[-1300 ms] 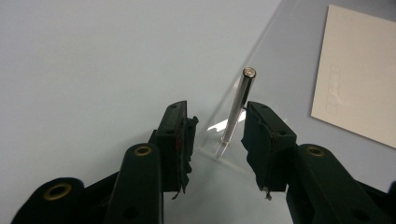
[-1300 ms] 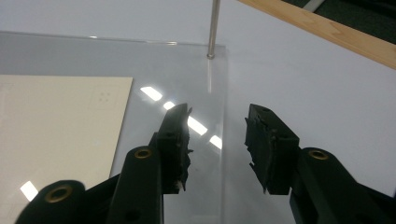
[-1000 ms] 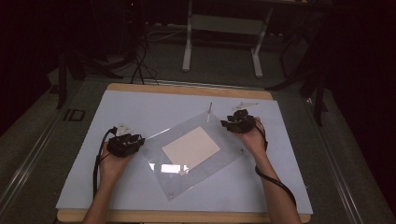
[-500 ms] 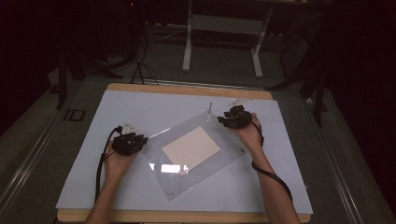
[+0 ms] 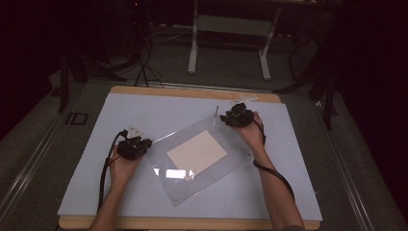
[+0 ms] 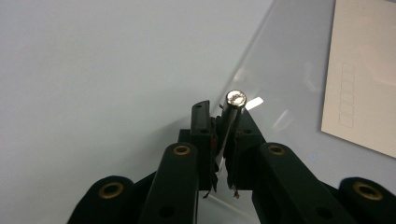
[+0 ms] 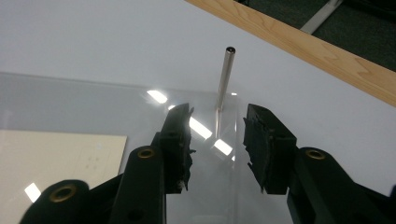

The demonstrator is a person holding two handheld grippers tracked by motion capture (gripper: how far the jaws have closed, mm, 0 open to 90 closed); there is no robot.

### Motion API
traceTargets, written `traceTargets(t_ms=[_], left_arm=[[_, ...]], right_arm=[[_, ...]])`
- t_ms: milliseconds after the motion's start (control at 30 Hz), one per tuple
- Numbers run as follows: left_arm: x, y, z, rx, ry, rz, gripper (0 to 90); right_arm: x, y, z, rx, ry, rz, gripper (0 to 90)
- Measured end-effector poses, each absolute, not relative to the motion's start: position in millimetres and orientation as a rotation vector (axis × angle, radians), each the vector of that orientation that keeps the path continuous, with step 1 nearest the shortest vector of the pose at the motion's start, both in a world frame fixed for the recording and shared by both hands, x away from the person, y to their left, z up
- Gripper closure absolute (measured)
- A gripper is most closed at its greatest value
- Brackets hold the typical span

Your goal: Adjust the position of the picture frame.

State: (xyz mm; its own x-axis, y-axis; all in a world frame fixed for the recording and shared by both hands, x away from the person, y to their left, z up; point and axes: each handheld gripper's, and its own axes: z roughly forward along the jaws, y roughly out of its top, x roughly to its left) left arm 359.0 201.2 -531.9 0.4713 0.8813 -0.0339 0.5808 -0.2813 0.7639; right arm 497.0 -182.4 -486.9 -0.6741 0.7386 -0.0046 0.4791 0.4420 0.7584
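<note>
High view: a clear sheet (image 5: pixel 202 156) lies askew on a pale mat (image 5: pixel 144 115) that covers the wooden table (image 5: pixel 192 92). A cream card (image 5: pixel 197 152) lies at the middle of the sheet. A person's forearms enter from the bottom edge, one claw in each hand.

The left claw (image 5: pixel 139 144) sits at the sheet's left corner. In the left gripper view its jaws have just been closing and now stand clenched on a metal post (image 6: pixel 232 112) that rises at the sheet's edge — the post's round end shows just above the black pads, which press it from both sides. The card (image 6: pixel 362 74) lies to the right in that view, well apart from the jaws, with a row of small printed boxes along one edge.

The right claw (image 5: pixel 230 119) is at the sheet's far corner, near the table's back edge. In the right gripper view its jaws (image 7: pixel 217 140) have been narrowing a little but stand released — nothing is pressed between the pads. A second post (image 7: pixel 224 77) stands upright just ahead of the gap, at the sheet's corner, clear of both jaws. The sheet's (image 7: pixel 93 107) glossy surface carries bright reflections under and between the jaws.
</note>
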Motion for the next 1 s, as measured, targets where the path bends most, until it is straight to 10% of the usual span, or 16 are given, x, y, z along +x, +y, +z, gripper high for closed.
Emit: traceTargets(t_ms=[1000], left_arm=[[358, 196, -534, 1.944, 1.228, 0.589, 83.1]], right_arm=[[549, -140, -522, 1.188, 2.381, 0.985, 82.0]])
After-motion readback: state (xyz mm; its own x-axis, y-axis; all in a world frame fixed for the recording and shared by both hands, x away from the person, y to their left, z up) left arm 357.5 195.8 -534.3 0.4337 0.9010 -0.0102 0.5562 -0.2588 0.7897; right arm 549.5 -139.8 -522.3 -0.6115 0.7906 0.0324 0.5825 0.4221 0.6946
